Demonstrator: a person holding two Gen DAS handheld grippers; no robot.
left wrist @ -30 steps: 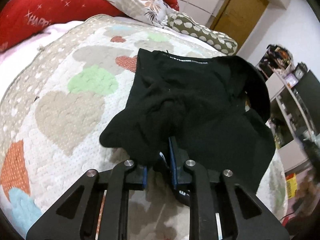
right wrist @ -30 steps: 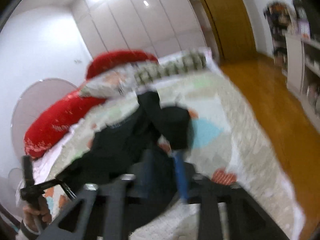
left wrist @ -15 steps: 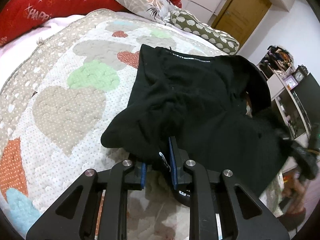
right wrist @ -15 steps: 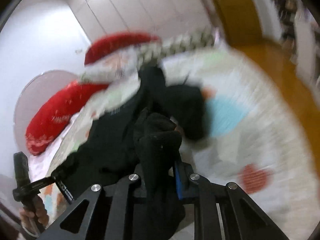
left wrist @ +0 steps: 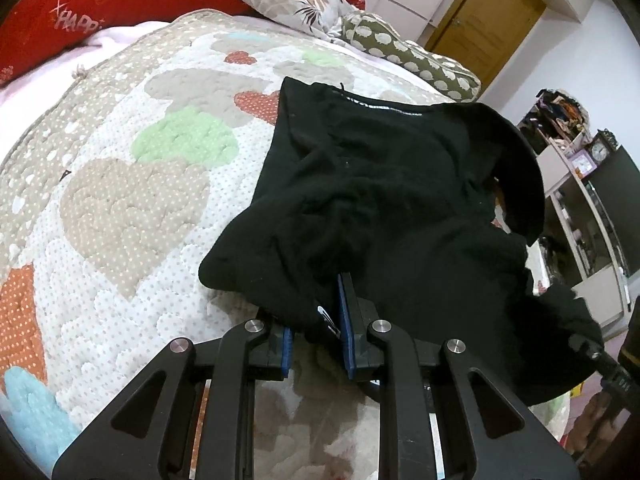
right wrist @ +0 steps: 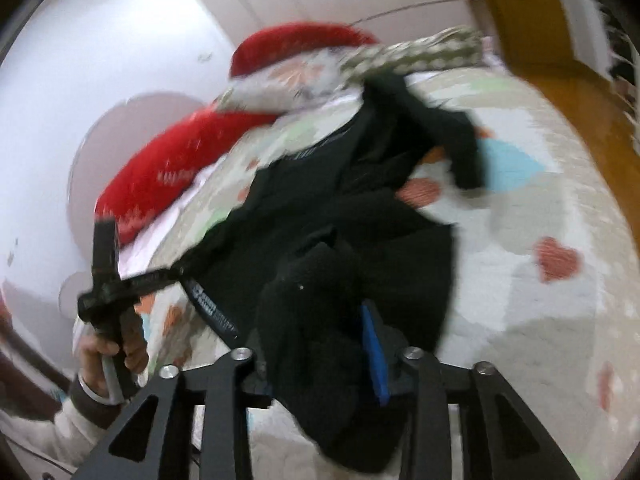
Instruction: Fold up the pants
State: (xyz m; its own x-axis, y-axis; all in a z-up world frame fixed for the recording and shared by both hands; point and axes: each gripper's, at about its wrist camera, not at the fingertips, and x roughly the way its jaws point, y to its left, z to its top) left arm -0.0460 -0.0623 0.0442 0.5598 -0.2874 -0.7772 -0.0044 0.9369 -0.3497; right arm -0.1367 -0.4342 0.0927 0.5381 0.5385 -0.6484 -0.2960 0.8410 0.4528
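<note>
Limp, light black pants (left wrist: 392,200) sag and bunch; left gripper (left wrist: 316,316) and right gripper (right wrist: 320,344) each clamp a hem, best held at corners.

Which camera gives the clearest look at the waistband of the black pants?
The left wrist view: the waistband lies sharp and unobstructed across the far edge of the black pants. The right wrist view shows it only as a motion-blurred strip.

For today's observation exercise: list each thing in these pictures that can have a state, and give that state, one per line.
Black pants: bunched, partly lifted off the quilt, not yet folded.
Left gripper: shut on the pants' cloth.
Right gripper: shut on another bunch of cloth.
Wooden door: closed.
</note>
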